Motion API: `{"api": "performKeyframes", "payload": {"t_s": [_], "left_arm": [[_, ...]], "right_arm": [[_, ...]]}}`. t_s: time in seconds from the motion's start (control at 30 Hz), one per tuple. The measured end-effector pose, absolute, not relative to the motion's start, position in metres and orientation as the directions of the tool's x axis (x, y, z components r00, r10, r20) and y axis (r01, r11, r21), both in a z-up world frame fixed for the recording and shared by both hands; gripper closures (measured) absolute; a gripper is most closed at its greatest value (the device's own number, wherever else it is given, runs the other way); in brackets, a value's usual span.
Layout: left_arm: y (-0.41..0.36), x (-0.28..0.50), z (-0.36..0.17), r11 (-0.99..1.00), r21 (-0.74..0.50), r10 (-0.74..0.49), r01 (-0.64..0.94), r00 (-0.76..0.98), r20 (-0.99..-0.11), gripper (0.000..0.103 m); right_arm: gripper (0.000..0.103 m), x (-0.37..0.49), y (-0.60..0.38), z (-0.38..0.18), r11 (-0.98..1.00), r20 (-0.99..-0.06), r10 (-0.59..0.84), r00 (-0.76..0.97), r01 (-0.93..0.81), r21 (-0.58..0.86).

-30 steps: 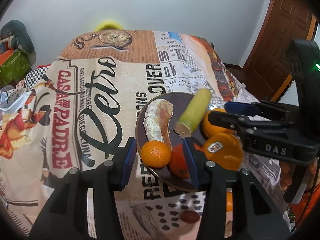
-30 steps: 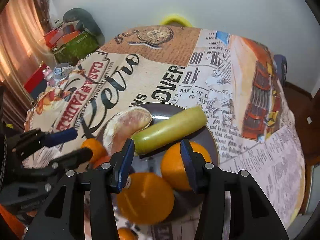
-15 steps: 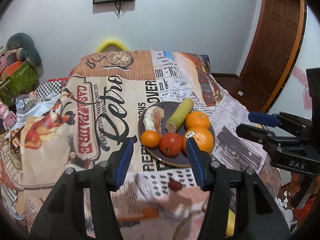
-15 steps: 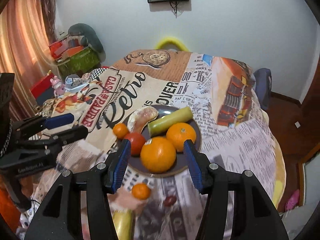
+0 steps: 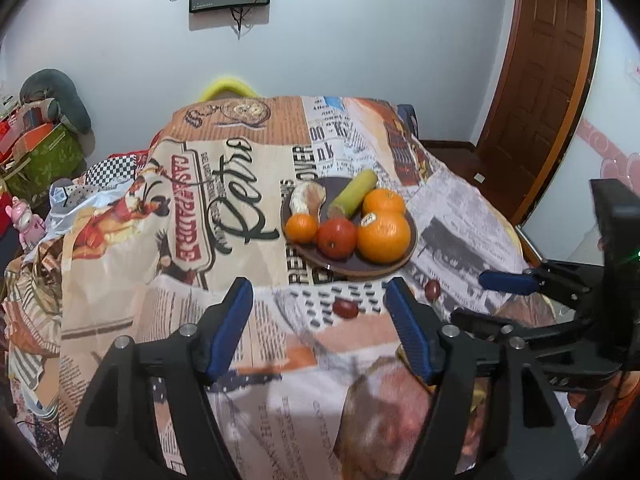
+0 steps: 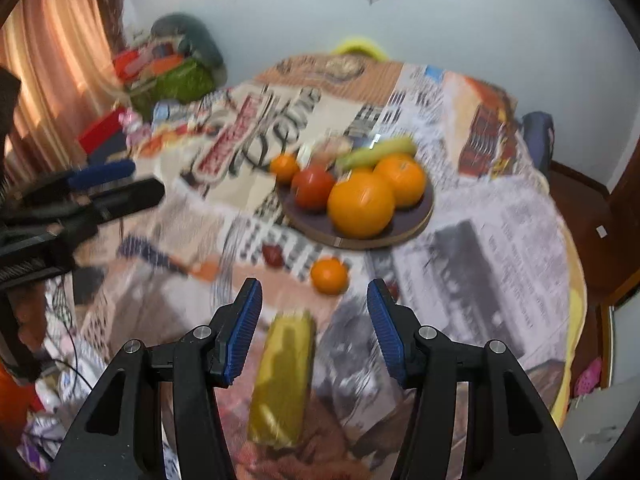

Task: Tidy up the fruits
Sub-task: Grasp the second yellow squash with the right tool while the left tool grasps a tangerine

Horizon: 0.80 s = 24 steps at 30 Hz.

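A dark round plate (image 5: 408, 258) (image 6: 420, 220) holds a big orange (image 5: 383, 236) (image 6: 360, 204), a second orange (image 5: 383, 201), a tomato (image 5: 337, 238) (image 6: 312, 188), a small mandarin (image 5: 301, 227), a yellow-green stalk (image 5: 354, 198) and a peeled fruit (image 5: 306, 198). On the cloth before the plate lie a loose mandarin (image 6: 329, 276), two dark red dates (image 5: 346, 307) (image 5: 433, 289) and a yellow-green stalk (image 6: 284, 376). My left gripper (image 5: 320, 328) is open and empty, well short of the plate. My right gripper (image 6: 314, 332) is open and empty above the near stalk.
The table wears a printed newspaper-pattern cloth (image 5: 224, 184). A yellow chair back (image 5: 228, 88) stands at the far edge. Boxes and a cushion (image 5: 48, 136) are piled at the left. A wooden door (image 5: 544, 92) is at the right.
Both grippers have pulled back and up from the plate, which now looks smaller and farther. The loose mandarin, dates and near stalk have come into view.
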<state>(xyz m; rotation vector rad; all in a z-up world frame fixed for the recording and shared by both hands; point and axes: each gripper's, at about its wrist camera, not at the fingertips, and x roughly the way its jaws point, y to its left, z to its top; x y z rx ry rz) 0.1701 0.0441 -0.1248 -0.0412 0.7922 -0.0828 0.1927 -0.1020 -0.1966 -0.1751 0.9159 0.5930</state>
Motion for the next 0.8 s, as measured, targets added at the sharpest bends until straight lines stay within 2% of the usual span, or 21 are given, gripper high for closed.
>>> {"api": "performKeyframes", "payload": {"t_s": [0.37,0.47,0.8], "left_arm": [[0.048,0.166,-0.169,0.994,-0.096,-0.102,0.042,0.616,-0.781,0.033],[0.045,0.168,-0.177,0.994,-0.101,-0.109,0.048,0.599,-0.793,0.033],[0.023,0.186,-0.188,0.991,-0.098,-0.132,0.09,0.57,-0.811,0.033]], "right_arm": [[0.052,0.191,-0.088,-0.253,0.819,-0.858,0.395,0.328,-0.549,0.167],[0.064,0.191,-0.087,-0.255,0.809,-0.852,0.422,0.311,-0.554,0.198],[0.066,0.182,-0.121,-0.232,0.828,-0.792,0.454,0.407,-0.52,0.207]]}}
